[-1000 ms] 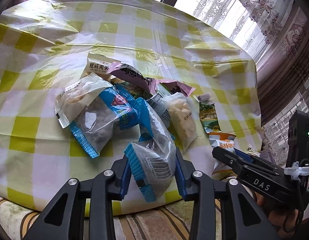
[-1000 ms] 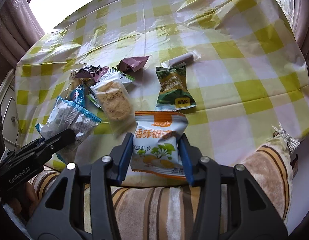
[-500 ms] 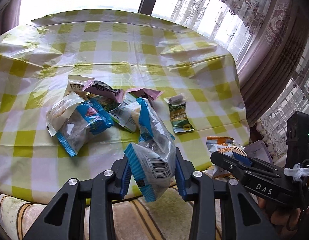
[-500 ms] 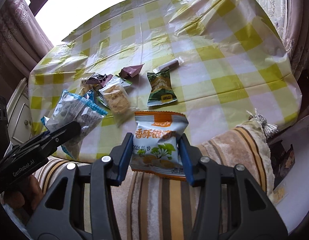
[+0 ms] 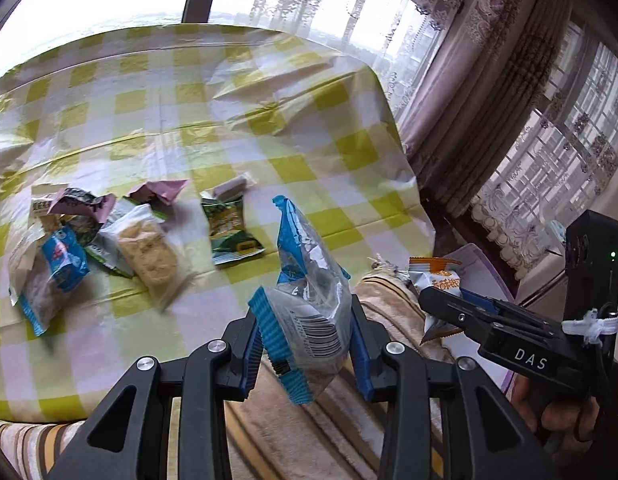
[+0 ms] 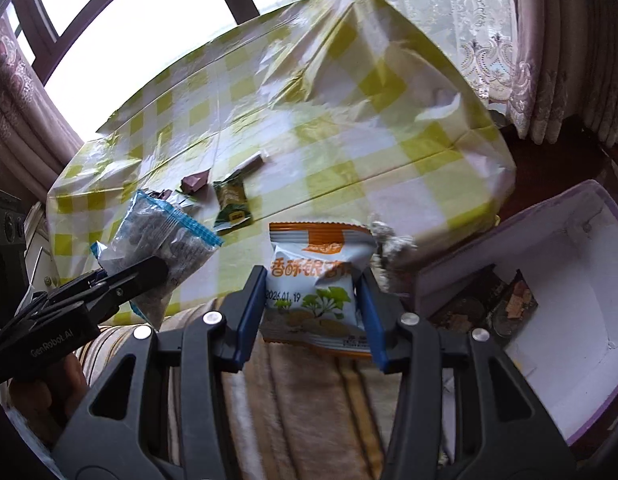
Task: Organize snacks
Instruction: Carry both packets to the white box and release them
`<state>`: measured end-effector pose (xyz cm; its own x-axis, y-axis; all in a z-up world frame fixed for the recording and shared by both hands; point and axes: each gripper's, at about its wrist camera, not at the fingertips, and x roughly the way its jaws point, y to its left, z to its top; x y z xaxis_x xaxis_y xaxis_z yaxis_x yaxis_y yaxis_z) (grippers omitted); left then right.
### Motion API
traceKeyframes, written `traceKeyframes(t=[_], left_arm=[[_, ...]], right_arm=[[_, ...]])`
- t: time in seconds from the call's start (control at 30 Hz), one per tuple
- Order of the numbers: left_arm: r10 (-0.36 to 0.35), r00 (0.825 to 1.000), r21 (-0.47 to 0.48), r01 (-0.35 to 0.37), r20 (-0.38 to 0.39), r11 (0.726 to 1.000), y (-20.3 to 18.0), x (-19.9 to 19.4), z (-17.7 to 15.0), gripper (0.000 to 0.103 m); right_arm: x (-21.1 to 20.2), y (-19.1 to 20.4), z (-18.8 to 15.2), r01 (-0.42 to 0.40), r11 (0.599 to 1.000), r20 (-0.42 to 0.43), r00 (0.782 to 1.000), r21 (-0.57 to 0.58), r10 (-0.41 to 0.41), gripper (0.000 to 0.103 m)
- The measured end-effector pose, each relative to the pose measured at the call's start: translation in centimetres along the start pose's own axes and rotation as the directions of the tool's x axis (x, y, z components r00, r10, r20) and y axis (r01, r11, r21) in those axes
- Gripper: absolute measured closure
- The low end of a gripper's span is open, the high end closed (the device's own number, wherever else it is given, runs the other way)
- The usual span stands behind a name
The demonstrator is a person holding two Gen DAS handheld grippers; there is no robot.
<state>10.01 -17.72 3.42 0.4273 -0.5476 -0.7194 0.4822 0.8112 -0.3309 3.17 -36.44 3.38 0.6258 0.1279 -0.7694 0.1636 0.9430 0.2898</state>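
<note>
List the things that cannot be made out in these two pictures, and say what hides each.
- Left wrist view: the lower part of the orange-and-white snack packet sits behind the right tool.
- Right wrist view: the white box with purple rim is cut off by the picture edge; its dark contents are too small to identify.
- Left wrist view: the pile of packets overlaps, with blurred labels.

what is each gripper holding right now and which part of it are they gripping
The left gripper pinches the blue-edged clear packet across its lower, barcode end. The right gripper clamps the orange-and-white packet by its side edges.
</note>
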Motion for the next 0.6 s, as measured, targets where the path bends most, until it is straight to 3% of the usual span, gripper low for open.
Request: traceKeyframes(t=[0.2,0.4,0.6], left_arm=[[-0.06,0.997,0.105,0.065,-0.057,0.992,-5.2,2.8,0.8,0.064],[-0.104,0.986,0.219,0.132,-0.134,0.967,-10.5,5.7,0.9,0.064],[-0.14,0.963,0.305,0.208,-0.231,0.929,-15.0,8.5,0.1,0.064]], right_arm=[[-1.9,-6.1,-0.6,0.078,0.993,0.015,0.997,0.086,-0.079,0.054],[-2.9,-11.8,-1.7,0.148,0.974,0.001,0.989,0.173,-0.15,0.054],[-3.5,-16.0,-3.4,0.202,0.951,-0.029,0.979,0.233,-0.2,0.054]])
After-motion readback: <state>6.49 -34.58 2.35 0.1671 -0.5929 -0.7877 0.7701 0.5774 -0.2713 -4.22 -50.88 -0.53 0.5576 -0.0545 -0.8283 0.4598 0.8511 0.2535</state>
